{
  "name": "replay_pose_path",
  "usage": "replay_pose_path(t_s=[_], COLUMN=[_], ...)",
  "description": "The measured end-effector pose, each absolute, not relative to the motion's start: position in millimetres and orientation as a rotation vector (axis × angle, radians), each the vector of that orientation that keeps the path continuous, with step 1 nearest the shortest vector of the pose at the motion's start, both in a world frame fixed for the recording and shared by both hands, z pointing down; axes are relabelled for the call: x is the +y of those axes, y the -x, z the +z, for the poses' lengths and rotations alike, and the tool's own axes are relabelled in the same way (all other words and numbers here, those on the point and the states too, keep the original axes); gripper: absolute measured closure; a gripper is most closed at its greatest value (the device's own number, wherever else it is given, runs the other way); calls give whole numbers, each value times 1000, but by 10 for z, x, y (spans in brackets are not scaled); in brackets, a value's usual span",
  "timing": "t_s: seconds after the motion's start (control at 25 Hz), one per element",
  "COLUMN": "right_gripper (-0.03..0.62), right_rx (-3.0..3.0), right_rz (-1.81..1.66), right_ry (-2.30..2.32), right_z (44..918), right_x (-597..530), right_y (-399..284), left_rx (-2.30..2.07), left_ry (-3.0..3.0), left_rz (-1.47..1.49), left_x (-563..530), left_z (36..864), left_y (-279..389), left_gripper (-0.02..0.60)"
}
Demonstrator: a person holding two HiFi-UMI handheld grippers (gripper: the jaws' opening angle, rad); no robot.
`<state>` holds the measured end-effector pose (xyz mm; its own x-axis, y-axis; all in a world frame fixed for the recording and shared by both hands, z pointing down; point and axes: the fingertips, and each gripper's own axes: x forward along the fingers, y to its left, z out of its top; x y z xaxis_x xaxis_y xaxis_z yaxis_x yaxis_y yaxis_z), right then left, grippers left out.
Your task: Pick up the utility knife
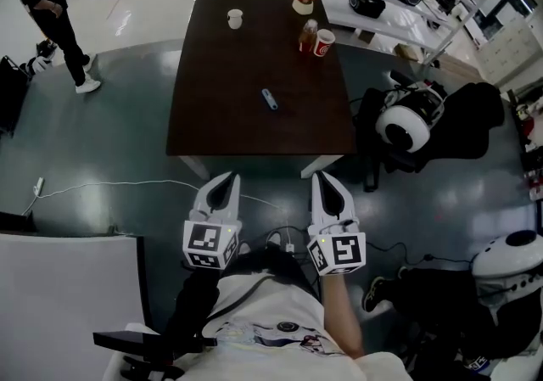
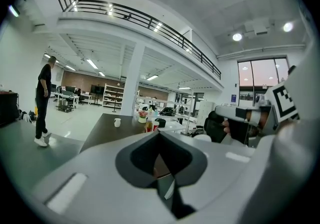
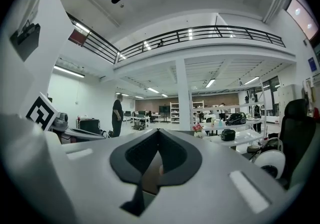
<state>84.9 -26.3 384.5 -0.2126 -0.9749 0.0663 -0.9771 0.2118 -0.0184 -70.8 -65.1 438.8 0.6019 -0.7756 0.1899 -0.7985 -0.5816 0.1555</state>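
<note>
Holding left gripper (image 1: 226, 177) clenched on nothing, short of the table (image 1: 212, 108), presumably ahead of any reach. Well ahead, mid-tabletop, finding the utility knife (image 1: 269, 99) lying free, untouched. Holding right gripper (image 1: 321, 177) likewise clenched, empty, level alongside, ready to open.

I see a big open lab hall, with a railed mezzanine (image 3: 200, 32) overhead and long white shelving (image 1: 407, 21) loaded with equipment.

The left tongs (image 1: 227, 179) and right tongs (image 1: 321, 178) are cased in white with dark pads (image 3: 131, 159), each bearing a black-and-white marker cube (image 1: 209, 244); a white printed T-shirt (image 1: 270, 322) is worn.
</note>
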Motion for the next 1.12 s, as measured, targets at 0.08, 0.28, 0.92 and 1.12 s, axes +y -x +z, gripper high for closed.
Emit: replay_pose_path(t_s=[0.08, 0.28, 0.92, 1.12], right_gripper=[592, 592, 592, 592], right_rx=[-2422, -2467, -2569, -2588], right_rz=[87, 99, 146, 150], right_ry=[-1934, -1895, -1800, -1783], right_z=[3864, 3893, 3950, 3911], right_x=[-342, -573, -1086, -1217], right_y=[-882, -934, -1368, -1381], left_rx=[-1311, -1363, -1488, -1504], left_ry=[-2600, -2598, -2565, -2558], left_rz=[147, 142, 163, 165], left_x=[-723, -958, -1432, -1553], left_z=[4398, 4320, 4275, 4215], left_y=[680, 608, 148, 136], left_gripper=[583, 583, 583, 583])
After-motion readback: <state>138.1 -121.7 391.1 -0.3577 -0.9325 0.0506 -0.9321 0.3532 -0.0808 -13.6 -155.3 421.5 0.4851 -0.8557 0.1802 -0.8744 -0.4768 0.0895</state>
